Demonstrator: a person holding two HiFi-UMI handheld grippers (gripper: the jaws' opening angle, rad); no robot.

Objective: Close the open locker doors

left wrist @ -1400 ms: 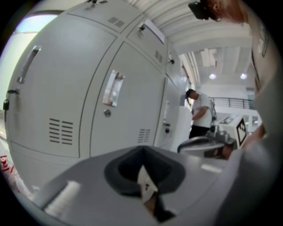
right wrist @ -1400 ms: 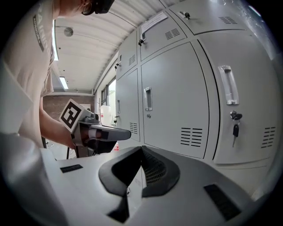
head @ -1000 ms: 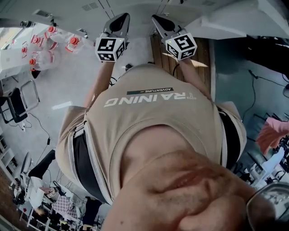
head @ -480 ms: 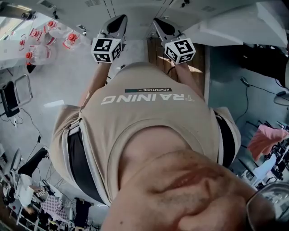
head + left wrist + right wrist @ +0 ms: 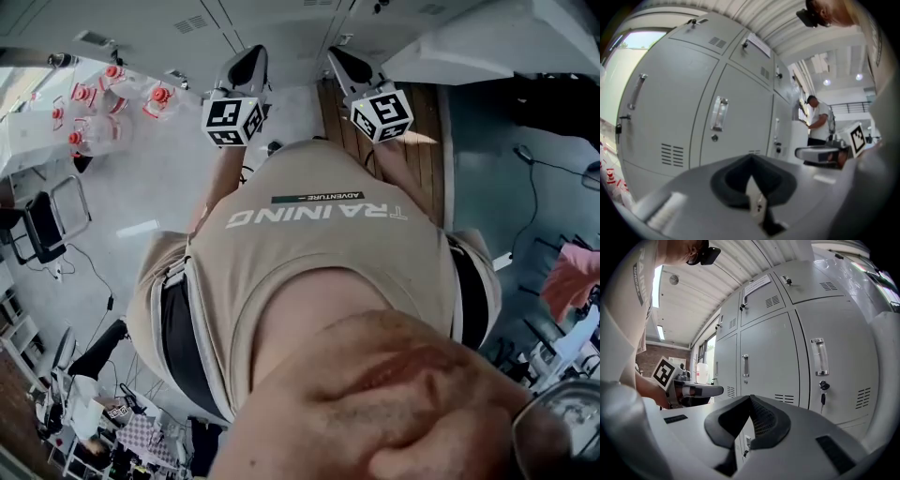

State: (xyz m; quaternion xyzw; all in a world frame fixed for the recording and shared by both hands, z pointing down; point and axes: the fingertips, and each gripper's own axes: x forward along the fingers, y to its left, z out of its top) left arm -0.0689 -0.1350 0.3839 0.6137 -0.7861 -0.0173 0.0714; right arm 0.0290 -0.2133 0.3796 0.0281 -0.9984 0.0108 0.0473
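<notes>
— Where do the lockers stand?
— The lockers [image 5: 768,357] fill the space ahead of both grippers: a grey bank, small doors above and tall doors below. In the head view they run along the top edge, beyond the two grippers.
— Is any door ajar?
— The doors in the right gripper view lie flush with their frames. One has a clear handle [image 5: 819,356] and a key [image 5: 823,392] hanging in its lock, and an upper door bears a paper label [image 5: 757,284]. In the left gripper view the near doors lie flush too. Farther along the row I cannot tell.
— And the left gripper?
— The left gripper [image 5: 750,161] has its two dark pads pressed tip to tip with nothing between them. It is held in the air and touches no door.
— The right one?
— The right gripper [image 5: 751,398] is the same: pads together, holding nothing, short of the locker face. The two are side by side and near each other, and each shows in the other's view with its marker cube [image 5: 663,372].
— What else is about?
— Clear bottles with red caps [image 5: 111,94] sit off to the left, with a dark chair [image 5: 42,220] nearer the edge. A person in a white shirt [image 5: 819,121] stands far along the locker row. The wearer's beige shirt [image 5: 319,253] fills the middle of the head view
</notes>
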